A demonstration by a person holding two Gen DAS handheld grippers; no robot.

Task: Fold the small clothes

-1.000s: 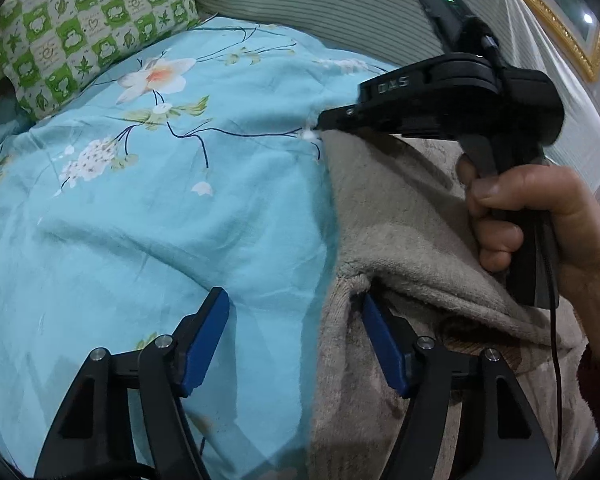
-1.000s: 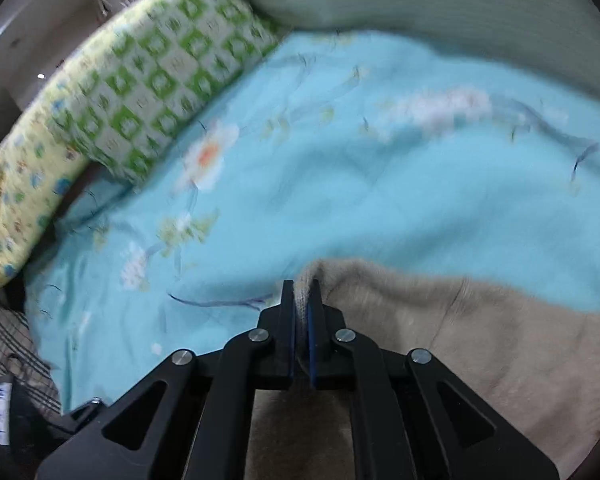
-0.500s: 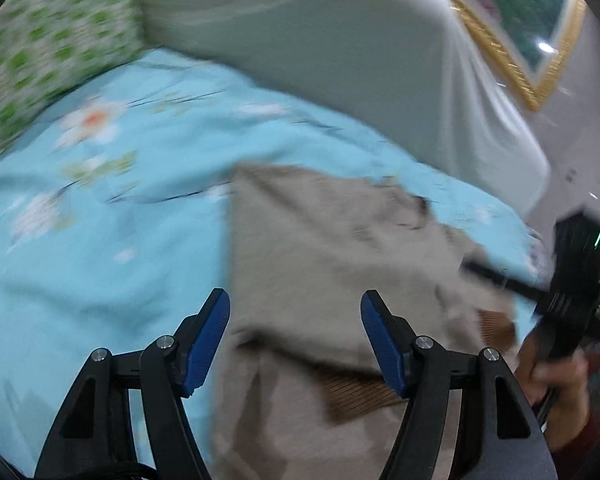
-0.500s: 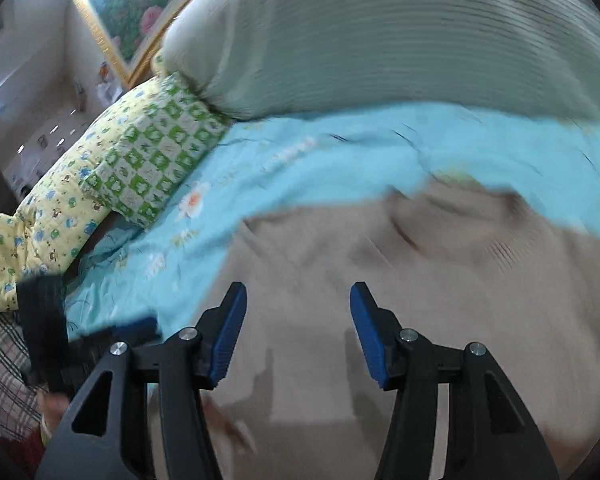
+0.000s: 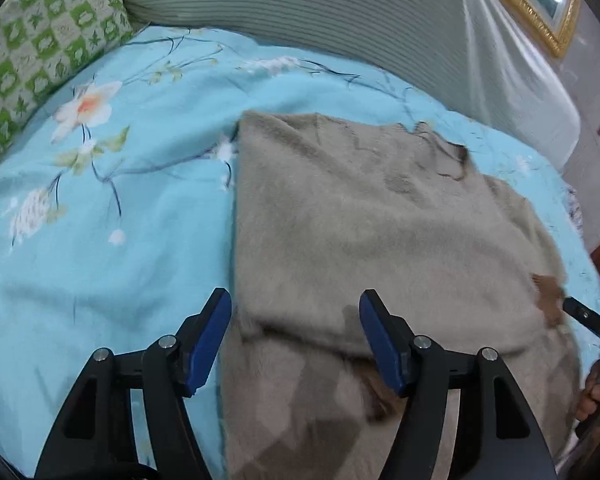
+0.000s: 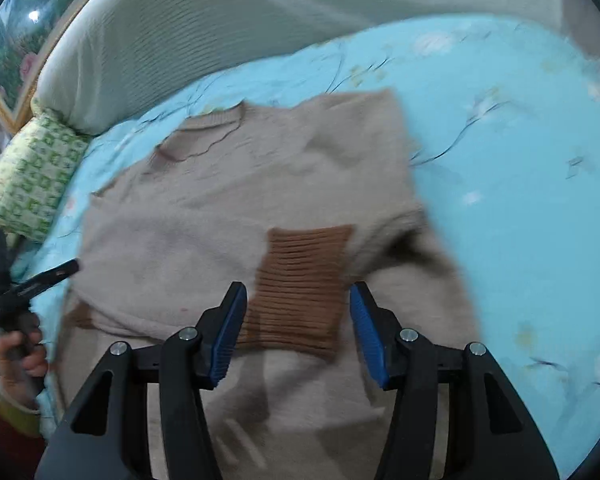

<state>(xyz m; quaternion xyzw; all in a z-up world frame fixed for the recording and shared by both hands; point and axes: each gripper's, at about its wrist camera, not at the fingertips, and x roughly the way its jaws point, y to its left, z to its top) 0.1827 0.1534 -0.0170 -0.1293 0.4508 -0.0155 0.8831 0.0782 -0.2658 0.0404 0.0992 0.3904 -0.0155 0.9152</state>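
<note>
A beige fuzzy sweater [image 5: 372,220] lies on the blue floral bedspread [image 5: 112,220], its sleeves folded in over the body. In the right wrist view the sweater [image 6: 220,208] shows its neckline at the far left and a brown ribbed cuff [image 6: 304,288] lying on top. My left gripper [image 5: 294,340] is open and empty above the sweater's near left edge. My right gripper [image 6: 296,328] is open and empty just above the brown cuff. Each gripper shows at the edge of the other's view.
A green checked pillow [image 5: 40,48] lies at the far left of the bed. A grey striped cover [image 5: 340,20] rises behind the bedspread. A gold picture frame [image 5: 532,4] hangs on the wall behind.
My right gripper let go of the sweater's far corner, opened and pulled back to the near side. My left gripper drew back too. The folded sleeve now lies flat.
</note>
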